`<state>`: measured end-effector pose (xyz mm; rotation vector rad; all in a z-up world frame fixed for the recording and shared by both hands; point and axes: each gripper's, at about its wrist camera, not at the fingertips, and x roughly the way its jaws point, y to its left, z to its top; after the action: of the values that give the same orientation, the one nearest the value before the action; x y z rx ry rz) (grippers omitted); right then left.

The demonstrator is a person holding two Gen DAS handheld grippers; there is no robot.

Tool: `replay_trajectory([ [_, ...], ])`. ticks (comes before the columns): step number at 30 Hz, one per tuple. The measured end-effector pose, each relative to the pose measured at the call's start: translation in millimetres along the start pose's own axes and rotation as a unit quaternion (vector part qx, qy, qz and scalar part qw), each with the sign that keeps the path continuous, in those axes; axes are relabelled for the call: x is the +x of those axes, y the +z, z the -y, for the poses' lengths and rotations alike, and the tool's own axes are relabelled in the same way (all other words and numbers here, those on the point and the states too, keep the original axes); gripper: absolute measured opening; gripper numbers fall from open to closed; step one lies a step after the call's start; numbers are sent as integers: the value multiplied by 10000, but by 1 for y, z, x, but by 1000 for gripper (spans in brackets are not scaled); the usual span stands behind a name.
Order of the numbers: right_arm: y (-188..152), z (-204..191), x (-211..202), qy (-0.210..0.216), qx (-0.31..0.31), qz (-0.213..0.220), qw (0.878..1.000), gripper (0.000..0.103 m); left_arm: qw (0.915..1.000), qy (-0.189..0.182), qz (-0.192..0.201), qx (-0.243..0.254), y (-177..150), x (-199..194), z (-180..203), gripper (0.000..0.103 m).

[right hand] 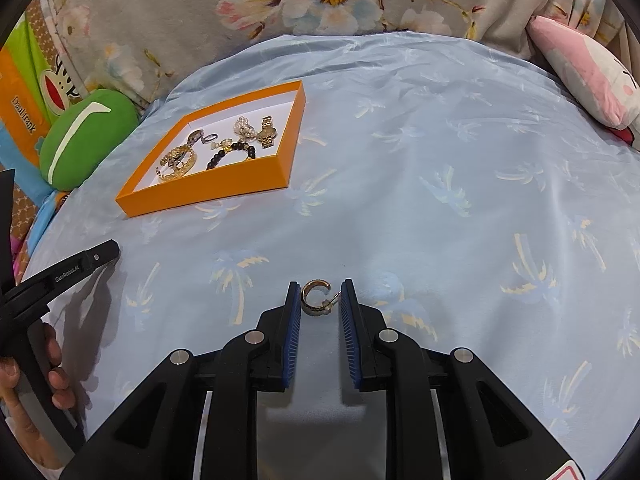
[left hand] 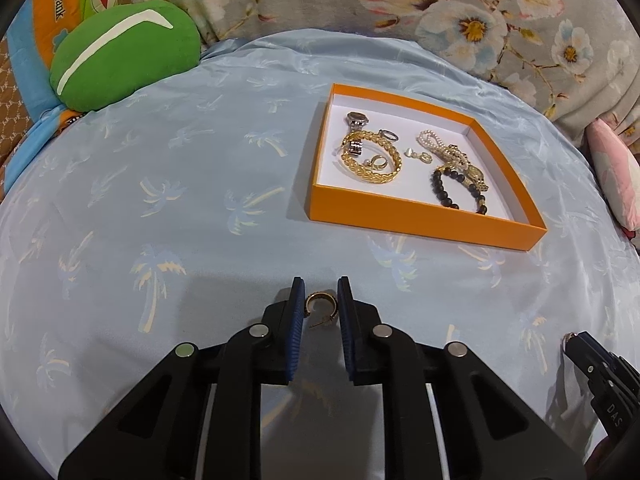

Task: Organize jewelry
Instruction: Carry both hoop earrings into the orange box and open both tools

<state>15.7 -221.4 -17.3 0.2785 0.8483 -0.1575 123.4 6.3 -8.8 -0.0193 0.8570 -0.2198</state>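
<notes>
While each gripper frames a small gold hoop earring between its blue ribbed pads, neither seems to have pinched yet, so the step in hand looks like a paired pick from the bedspread.

On the left, the left gripper point(left hand: 321, 300) has its fingers narrowly parted around the left earring point(left hand: 320, 307), a C-shaped hoop lying flat with its thin post pointing back toward the camera; small gaps show on both sides. To do this well, I judge the pads should close slowly and squarely across the hoop's outer curve, since the slick satin sheet point(left hand: 200, 200) gives underneath and could let the metal skate away.

Further right, the orange box point(left hand: 420, 222), a shallow cardboard tray with a white floor, lies well apart, already carrying a braided gold bracelet point(left hand: 372, 156), pearls and a black bead bracelet point(left hand: 460, 192).

On the right, the right gripper point(right hand: 320, 300) stands likewise narrow around the right earring point(right hand: 316, 297), whose post nearly touches the right pad. Catching the textured band rather than that wire would hold more surely.
</notes>
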Motion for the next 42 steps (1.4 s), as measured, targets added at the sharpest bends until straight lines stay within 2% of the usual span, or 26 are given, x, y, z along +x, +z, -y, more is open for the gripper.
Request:
replay_trajectory([
  [8,14,-15,-7,264,-133,133,9995,19,9996,-221,200,28,9,-19,9,16],
  [17,73,-47,3,488,-438,480,9967,19,9982,-339,477,130,52,-19,31,16],
  [25,107,-63,45,475,-573,392,9965,19,9981,-351,477,136,82,13,49,16],
  [33,118,-61,81,371,-630,213,9971,19,9991,-263,280,156,85,50,54,16],
  [42,117,-58,96,329,-603,134,9975,19,9991,-208,247,269,83,61,59,16],
])
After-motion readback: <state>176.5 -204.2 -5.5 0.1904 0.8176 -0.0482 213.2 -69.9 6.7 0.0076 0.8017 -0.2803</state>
